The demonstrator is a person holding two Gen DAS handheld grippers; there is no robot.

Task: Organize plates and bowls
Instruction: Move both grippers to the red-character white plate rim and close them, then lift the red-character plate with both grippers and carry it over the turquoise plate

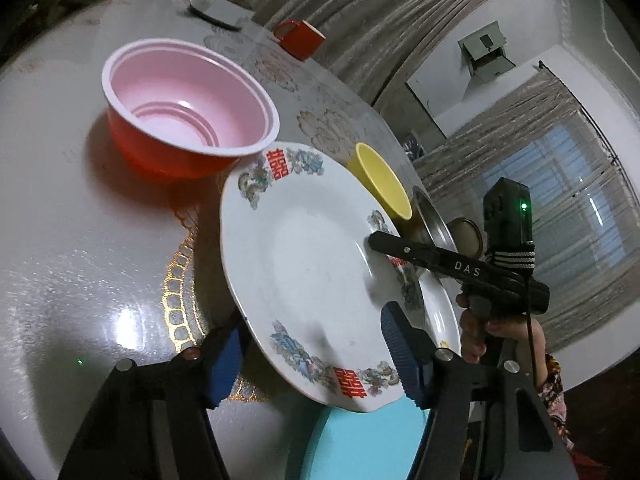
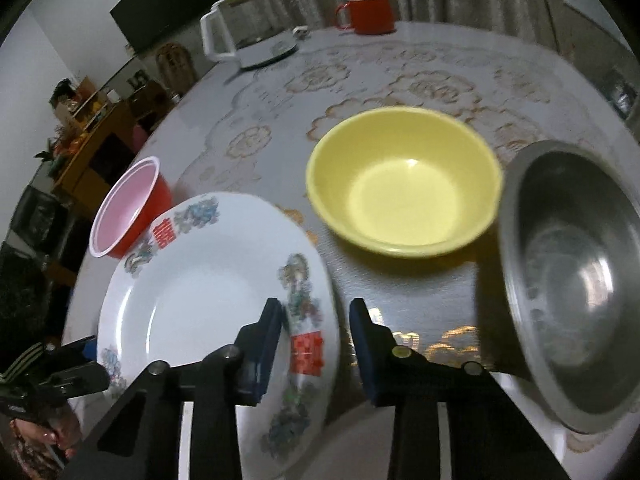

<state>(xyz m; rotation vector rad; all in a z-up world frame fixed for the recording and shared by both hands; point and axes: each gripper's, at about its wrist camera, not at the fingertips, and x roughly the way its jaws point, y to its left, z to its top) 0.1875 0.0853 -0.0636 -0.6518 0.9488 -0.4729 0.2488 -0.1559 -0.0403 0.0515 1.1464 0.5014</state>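
A white plate (image 1: 312, 264) with red characters and floral rim is held up, tilted. My left gripper (image 1: 312, 356) has its blue pads wide apart on either side of the plate's near rim. My right gripper (image 2: 316, 344) straddles the plate's (image 2: 200, 304) opposite rim, jaws open; in the left wrist view its finger (image 1: 404, 250) lies on the plate. A red bowl (image 1: 188, 108) with pink inside stands behind the plate and shows in the right wrist view (image 2: 124, 208). A yellow bowl (image 2: 404, 180) and a steel bowl (image 2: 572, 284) stand to the right.
A second white plate (image 1: 440, 308) and a turquoise one (image 1: 372, 440) lie under the held plate. A red mug (image 2: 368, 12) and a kettle (image 2: 244, 28) stand at the table's far edge. The table (image 1: 60, 240) has a glossy patterned cover.
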